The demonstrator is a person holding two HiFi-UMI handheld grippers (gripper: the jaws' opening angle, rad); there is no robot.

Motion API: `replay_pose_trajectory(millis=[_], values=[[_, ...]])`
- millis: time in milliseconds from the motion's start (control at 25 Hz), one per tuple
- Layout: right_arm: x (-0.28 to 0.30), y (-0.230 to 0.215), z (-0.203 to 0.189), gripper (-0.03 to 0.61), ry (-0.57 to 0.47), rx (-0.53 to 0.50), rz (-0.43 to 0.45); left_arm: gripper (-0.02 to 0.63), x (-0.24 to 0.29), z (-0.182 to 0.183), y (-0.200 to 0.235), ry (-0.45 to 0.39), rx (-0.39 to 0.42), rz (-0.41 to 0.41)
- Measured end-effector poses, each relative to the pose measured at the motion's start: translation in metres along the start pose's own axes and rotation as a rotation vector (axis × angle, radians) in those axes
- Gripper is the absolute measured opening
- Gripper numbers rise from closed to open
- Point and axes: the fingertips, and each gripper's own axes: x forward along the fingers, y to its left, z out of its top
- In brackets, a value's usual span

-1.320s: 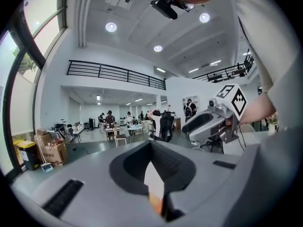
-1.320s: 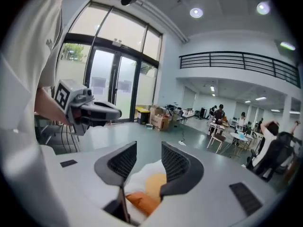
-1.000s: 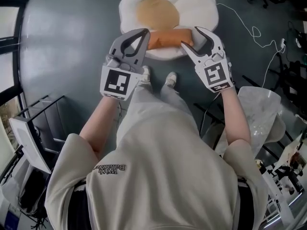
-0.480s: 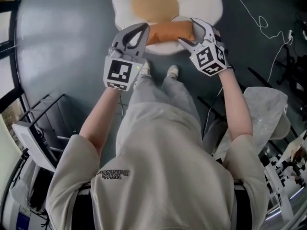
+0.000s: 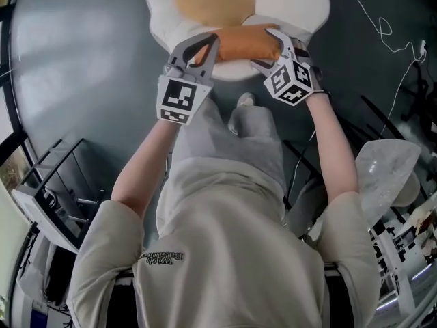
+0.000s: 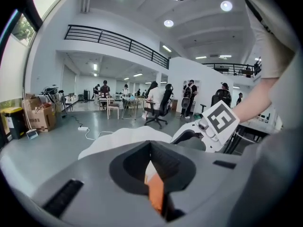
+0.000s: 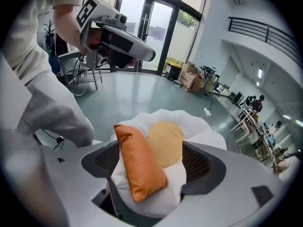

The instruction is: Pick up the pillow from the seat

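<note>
On grey floor [image 5: 82,80]: white egg-shaped seat [image 5: 300,5]; orange pillow [image 5: 242,43] lies on seat's near edge.

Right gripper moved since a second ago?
Yes: the right gripper moved up the head view, toward the seat; its fingers have just been opening, pillow between them.

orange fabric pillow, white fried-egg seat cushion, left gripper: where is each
orange fabric pillow [image 7: 139,167]: right gripper view, its top face
white fried-egg seat cushion [image 5: 300,2]: head view, white rim
left gripper [image 5: 214,41]: head view, at its closed fingertips
</note>
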Motion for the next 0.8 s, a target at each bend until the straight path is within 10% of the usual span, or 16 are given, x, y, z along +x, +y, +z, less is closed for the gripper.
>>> replay_pose_trajectory(millis=[480,800], values=[[0.128,0.050,-0.091,0.416,0.137,-0.097,0.045,0.009,0.072,-0.185,-0.023,0.218,-0.050,-0.079],[0.172,0.051,-0.121,0.416,0.162,-0.094,0.021,0.009,0.098,-0.230,-0.018,0.249,-0.063,-0.087]])
